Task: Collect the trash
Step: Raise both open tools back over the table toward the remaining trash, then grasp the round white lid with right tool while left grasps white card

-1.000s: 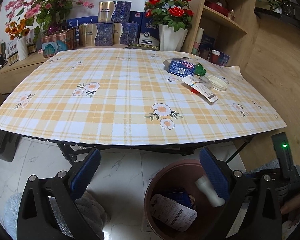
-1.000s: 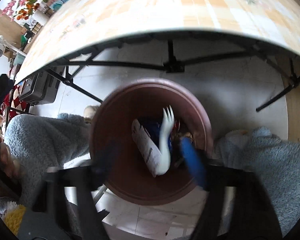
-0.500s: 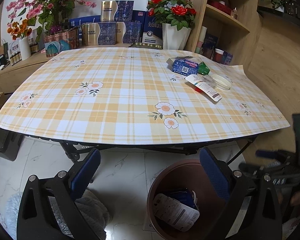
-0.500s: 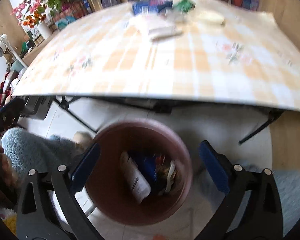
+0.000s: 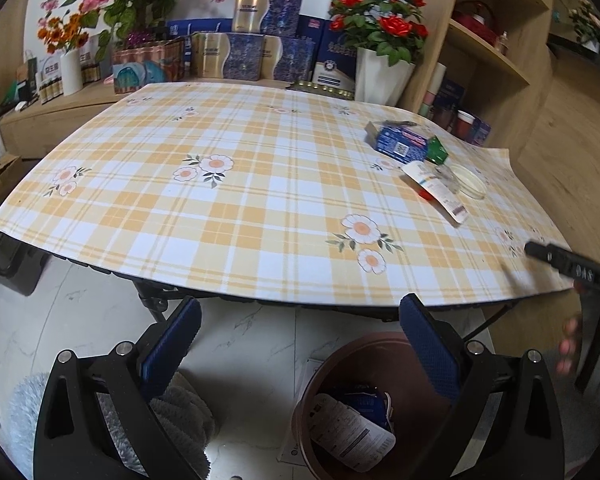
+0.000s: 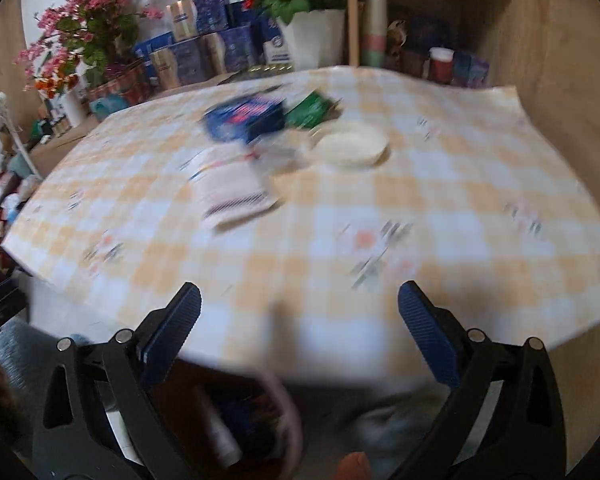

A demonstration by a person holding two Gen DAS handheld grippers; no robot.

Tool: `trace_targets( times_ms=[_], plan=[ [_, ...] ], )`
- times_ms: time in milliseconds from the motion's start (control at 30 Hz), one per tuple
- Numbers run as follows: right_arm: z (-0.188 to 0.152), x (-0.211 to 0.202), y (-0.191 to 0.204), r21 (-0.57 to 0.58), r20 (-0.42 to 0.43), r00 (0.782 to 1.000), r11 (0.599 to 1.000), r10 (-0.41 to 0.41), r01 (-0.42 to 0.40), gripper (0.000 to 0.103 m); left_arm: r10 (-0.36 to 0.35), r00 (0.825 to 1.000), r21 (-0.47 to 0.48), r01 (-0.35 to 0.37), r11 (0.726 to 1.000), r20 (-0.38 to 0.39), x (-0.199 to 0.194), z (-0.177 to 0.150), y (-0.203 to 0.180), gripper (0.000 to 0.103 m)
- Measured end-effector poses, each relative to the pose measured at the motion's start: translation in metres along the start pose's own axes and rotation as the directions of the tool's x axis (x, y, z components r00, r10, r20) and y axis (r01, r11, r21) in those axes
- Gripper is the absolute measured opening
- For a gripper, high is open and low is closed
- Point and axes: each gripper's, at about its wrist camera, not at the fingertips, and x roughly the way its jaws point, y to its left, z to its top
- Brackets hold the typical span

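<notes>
A brown bin (image 5: 384, 344) stands on the floor under the table's front edge, holding a white labelled packet (image 5: 350, 432) and blue trash. On the checked tablecloth (image 5: 240, 200) at the right lie a blue box (image 5: 400, 145), a green packet (image 5: 436, 150), a white tube (image 5: 436, 190) and a white lid (image 5: 470, 182). My left gripper (image 5: 300, 348) is open and empty, low in front of the table above the bin. My right gripper (image 6: 300, 332) is open and empty at the table's front edge, facing the blurred blue box (image 6: 246, 118), tube (image 6: 232, 188) and lid (image 6: 350, 144).
Flower pots (image 5: 380, 68), blue and gold boxes (image 5: 256, 52) and a wooden shelf (image 5: 492, 40) stand behind the table. A grey fluffy rug (image 5: 180, 412) lies on the marble floor left of the bin. The table's black folding legs (image 5: 156, 296) sit under the cloth.
My right gripper let a white item fall into the bin, then rose from over the bin to the table's front edge. The left gripper lifted slightly and stayed open.
</notes>
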Motion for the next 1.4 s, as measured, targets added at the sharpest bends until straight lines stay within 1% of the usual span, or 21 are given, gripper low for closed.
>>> trace_targets(
  times_ms=[33,133,300,367,500,600,767,900,1033,1067,1100,1133,1167,1200,1300,1400],
  plan=[
    [0.012,0.006,-0.008,-0.006,0.005,1.000,1.000,-0.011,0.011,0.097,0.002,1.000,-0.004,-0.002,1.000,-0.002,0.001,0.002,0.001,0.097],
    [0.046,0.027,-0.032,0.017,0.005,1.000,1.000,-0.011,0.011,0.097,0.000,1.000,-0.006,0.000,1.000,-0.004,0.007,0.012,0.000,0.097],
    [0.090,0.079,-0.052,0.024,-0.030,0.997,0.997,-0.075,0.076,0.097,-0.003,1.000,-0.009,0.002,1.000,-0.002,0.019,0.034,-0.008,0.097],
    [0.102,0.102,-0.055,0.032,-0.061,0.997,0.998,-0.056,0.058,0.097,-0.004,1.000,-0.008,0.004,1.000,0.003,0.025,0.042,-0.013,0.097],
    [0.118,0.131,-0.056,0.072,-0.103,0.994,0.997,-0.024,0.032,0.097,-0.018,1.000,-0.002,0.018,1.000,0.006,0.036,0.054,-0.024,0.097],
    [0.125,0.143,-0.052,0.072,-0.111,0.994,0.997,0.000,0.008,0.097,-0.031,0.999,0.009,0.031,0.999,-0.005,0.045,0.058,-0.033,0.097],
    [0.127,0.157,-0.048,0.039,-0.128,0.992,0.999,-0.020,0.025,0.097,-0.049,0.998,0.030,0.050,0.998,-0.039,0.058,0.057,-0.043,0.097],
    [0.126,0.167,-0.043,-0.004,-0.150,0.987,0.998,-0.057,0.057,0.097,-0.058,0.997,0.038,0.060,0.997,-0.051,0.066,0.059,-0.049,0.097],
    [0.124,0.170,-0.044,0.002,-0.160,0.986,0.998,-0.055,0.056,0.096,-0.072,0.996,0.038,0.074,0.997,-0.060,0.073,0.063,-0.057,0.097],
    [0.123,0.168,-0.045,0.007,-0.153,0.987,0.999,-0.051,0.053,0.095,-0.076,0.995,0.040,0.079,0.996,-0.062,0.075,0.065,-0.061,0.097],
    [0.122,0.167,-0.046,0.013,-0.146,0.988,0.999,-0.050,0.052,0.088,-0.083,0.994,0.041,0.086,0.995,-0.069,0.079,0.067,-0.065,0.097],
    [0.121,0.163,-0.047,0.023,-0.130,0.990,0.998,-0.050,0.053,0.088,-0.089,0.993,0.043,0.092,0.995,-0.074,0.081,0.068,-0.068,0.097],
    [0.119,0.161,-0.048,0.035,-0.121,0.992,0.999,-0.030,0.034,0.086,-0.099,0.992,0.045,0.103,0.994,-0.081,0.085,0.071,-0.073,0.097],
    [0.117,0.156,-0.049,0.046,-0.096,0.995,0.999,-0.010,0.015,0.086,-0.106,0.991,0.047,0.110,0.993,-0.087,0.088,0.073,-0.078,0.097],
    [0.114,0.142,-0.052,0.057,-0.017,1.000,0.998,0.008,-0.007,0.086,-0.130,0.985,0.046,0.136,0.990,-0.111,0.103,0.082,-0.095,0.097],
    [0.113,0.132,-0.057,0.088,0.042,0.999,0.996,0.018,-0.021,0.086,-0.172,0.975,0.012,0.176,0.984,-0.142,0.121,0.092,-0.112,0.097]
  ],
)
